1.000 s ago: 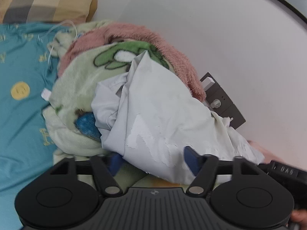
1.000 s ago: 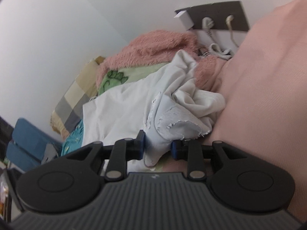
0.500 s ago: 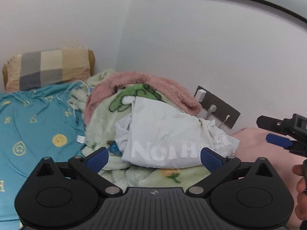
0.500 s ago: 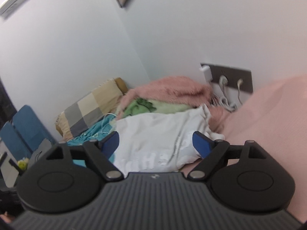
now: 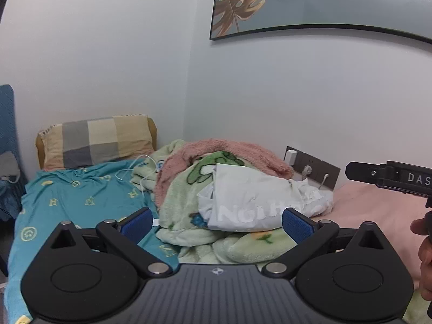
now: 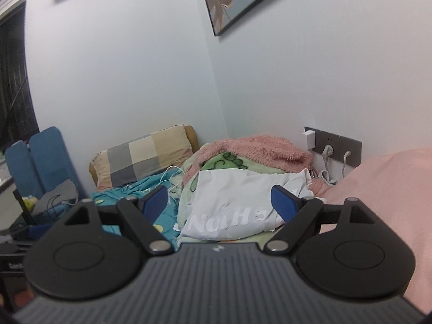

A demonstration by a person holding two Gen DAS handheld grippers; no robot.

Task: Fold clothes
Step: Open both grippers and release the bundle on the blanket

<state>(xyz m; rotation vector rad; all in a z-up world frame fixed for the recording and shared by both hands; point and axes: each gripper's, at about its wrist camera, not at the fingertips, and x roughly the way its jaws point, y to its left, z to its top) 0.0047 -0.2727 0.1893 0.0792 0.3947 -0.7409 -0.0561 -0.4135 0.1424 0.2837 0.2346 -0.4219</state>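
Note:
A white T-shirt (image 5: 253, 202) with pale lettering lies bunched on a heap of green and pink blankets (image 5: 186, 189) on the bed. It also shows in the right wrist view (image 6: 235, 202). My left gripper (image 5: 216, 222) is open and empty, held back from the shirt. My right gripper (image 6: 220, 201) is open and empty, also back from the shirt. The right gripper's body (image 5: 391, 176) shows at the right edge of the left wrist view.
A checked pillow (image 5: 97, 140) leans on the wall at the head of the bed. A teal sheet (image 5: 73, 202) covers the left side, a pink cover (image 6: 391, 189) the right. A wall socket panel (image 6: 334, 145) with plugs and white cables sits behind the heap.
Both grippers have let go of the white shirt, opened wide and pulled back and up from it. The shirt now rests on the blanket heap.

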